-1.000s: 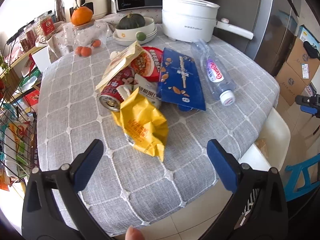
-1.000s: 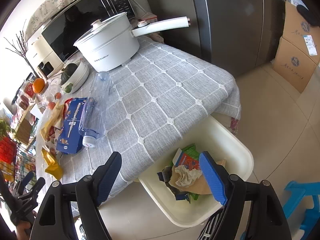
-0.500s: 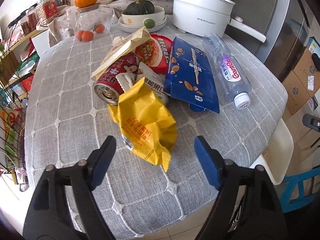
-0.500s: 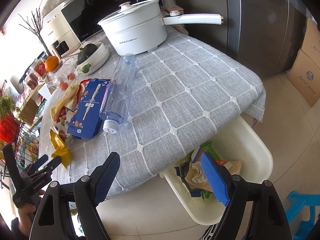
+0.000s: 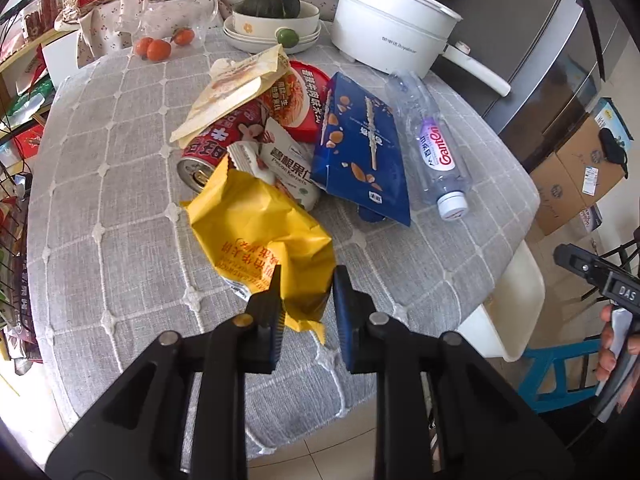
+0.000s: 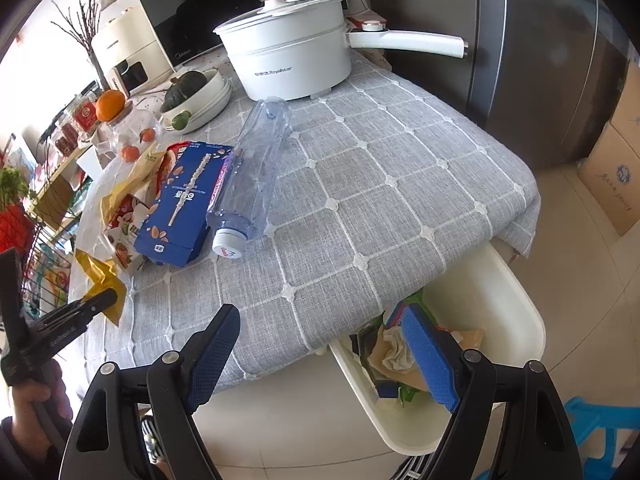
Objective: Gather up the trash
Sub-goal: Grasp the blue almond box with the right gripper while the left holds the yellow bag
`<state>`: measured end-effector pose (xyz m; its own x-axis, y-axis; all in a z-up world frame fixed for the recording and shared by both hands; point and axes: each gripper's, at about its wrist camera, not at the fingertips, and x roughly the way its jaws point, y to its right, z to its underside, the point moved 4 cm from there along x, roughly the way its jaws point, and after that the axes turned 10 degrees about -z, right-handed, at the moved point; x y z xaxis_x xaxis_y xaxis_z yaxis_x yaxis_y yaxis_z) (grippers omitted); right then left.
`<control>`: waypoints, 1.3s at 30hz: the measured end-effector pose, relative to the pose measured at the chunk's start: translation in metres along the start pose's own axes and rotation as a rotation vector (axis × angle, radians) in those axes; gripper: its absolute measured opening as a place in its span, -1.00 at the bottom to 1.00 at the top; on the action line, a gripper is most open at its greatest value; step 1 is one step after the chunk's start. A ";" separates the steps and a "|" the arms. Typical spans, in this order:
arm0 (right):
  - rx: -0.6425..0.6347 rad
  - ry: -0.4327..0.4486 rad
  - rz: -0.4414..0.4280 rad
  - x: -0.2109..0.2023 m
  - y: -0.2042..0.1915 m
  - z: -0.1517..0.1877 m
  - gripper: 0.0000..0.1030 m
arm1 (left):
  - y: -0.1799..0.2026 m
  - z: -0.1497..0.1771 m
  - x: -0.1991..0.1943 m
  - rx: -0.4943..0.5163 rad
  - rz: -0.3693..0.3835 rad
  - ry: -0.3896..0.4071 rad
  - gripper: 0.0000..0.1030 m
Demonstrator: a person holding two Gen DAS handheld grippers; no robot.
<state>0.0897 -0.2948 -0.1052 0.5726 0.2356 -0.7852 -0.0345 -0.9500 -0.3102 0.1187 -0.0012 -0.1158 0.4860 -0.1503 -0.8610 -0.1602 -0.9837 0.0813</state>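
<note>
A crumpled yellow snack bag (image 5: 264,240) lies on the grey tablecloth nearest me. My left gripper (image 5: 306,280) is shut on its near edge; it also shows in the right wrist view (image 6: 100,300) on the yellow bag (image 6: 98,276). Behind the bag lie a red can (image 5: 212,148), a white nut packet (image 5: 288,168), a red noodle lid (image 5: 296,100), a blue snack box (image 5: 360,148) and a clear water bottle (image 5: 432,144). My right gripper (image 6: 320,344) is open and empty at the table's near edge, beside the cream trash bin (image 6: 500,292) holding wrappers.
A white electric pot (image 6: 288,48) with a long handle stands at the back. A bowl with a squash (image 5: 272,16), a jar with oranges (image 5: 168,20) and a microwave (image 6: 224,4) line the far side. Cardboard boxes (image 5: 580,168) and a blue stool (image 5: 560,364) stand on the floor.
My left gripper moved forward and closed its fingers on the near edge of the yellow bag. My right gripper drifted closer to the table, still open.
</note>
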 end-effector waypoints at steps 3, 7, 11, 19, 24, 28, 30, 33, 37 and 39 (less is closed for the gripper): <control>-0.026 -0.004 -0.005 0.005 -0.014 -0.002 0.64 | -0.012 0.001 -0.019 -0.006 0.004 0.031 -0.53; -0.061 -0.012 -0.018 0.015 -0.041 -0.004 0.64 | -0.034 0.000 -0.037 -0.038 0.000 0.069 -0.53; -0.110 -0.014 -0.040 0.030 -0.076 -0.009 0.64 | -0.057 -0.003 -0.046 -0.060 -0.027 0.096 -0.53; -0.292 -0.028 -0.009 0.076 -0.150 -0.007 0.64 | -0.084 -0.005 -0.057 -0.057 -0.048 0.126 -0.53; -0.424 -0.015 0.092 0.111 -0.176 -0.006 0.64 | -0.092 -0.006 -0.057 -0.061 -0.043 0.123 -0.53; -0.504 -0.015 0.185 0.139 -0.183 -0.009 0.61 | -0.095 -0.008 -0.055 -0.070 -0.034 0.118 -0.53; -0.530 -0.009 0.220 0.149 -0.185 -0.013 0.58 | -0.096 -0.009 -0.054 -0.071 -0.030 0.115 -0.53; -0.566 -0.001 0.260 0.160 -0.184 -0.018 0.35 | -0.093 -0.011 -0.050 -0.061 -0.032 0.109 -0.53; -0.597 0.000 0.276 0.171 -0.185 -0.023 -0.10 | -0.089 -0.013 -0.044 -0.052 -0.034 0.097 -0.53; -0.601 0.007 0.273 0.170 -0.186 -0.024 -0.38 | -0.089 -0.014 -0.044 -0.052 -0.034 0.096 -0.53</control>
<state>0.2133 -0.0833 -0.1678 0.6135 -0.0291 -0.7891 0.2831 -0.9248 0.2543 0.1234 0.0915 -0.0785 0.5707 -0.1234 -0.8118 -0.0987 -0.9918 0.0814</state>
